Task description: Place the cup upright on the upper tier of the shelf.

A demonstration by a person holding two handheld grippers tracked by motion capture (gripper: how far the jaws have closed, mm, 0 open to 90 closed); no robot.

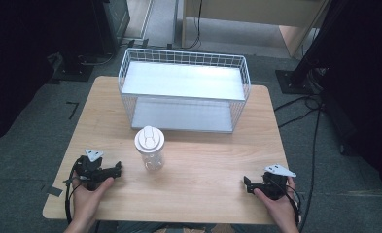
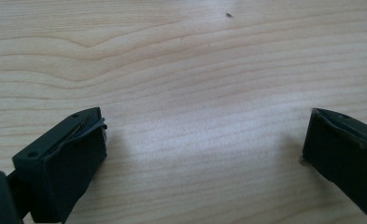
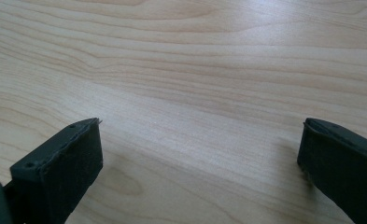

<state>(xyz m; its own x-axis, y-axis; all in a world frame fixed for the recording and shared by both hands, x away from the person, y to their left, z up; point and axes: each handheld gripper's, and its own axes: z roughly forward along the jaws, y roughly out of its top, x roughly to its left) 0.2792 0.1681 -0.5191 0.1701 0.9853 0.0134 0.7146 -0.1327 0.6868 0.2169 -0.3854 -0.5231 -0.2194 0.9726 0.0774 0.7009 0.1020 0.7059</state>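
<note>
A white shaker bottle with a flip-top lid stands upright on the wooden table, just in front of a white wire shelf rack. My left gripper rests on the table left of the bottle, held by a hand, and points right toward it. My right gripper lies near the table's front right, pointing left. In the left gripper view my left gripper is open over bare wood. In the right gripper view my right gripper is open too, with nothing between its black jaws.
The wire rack has two flat grey shelves and takes up the back half of the table. Cables trail over the grey floor at the right. Dark stands flank the table at both sides.
</note>
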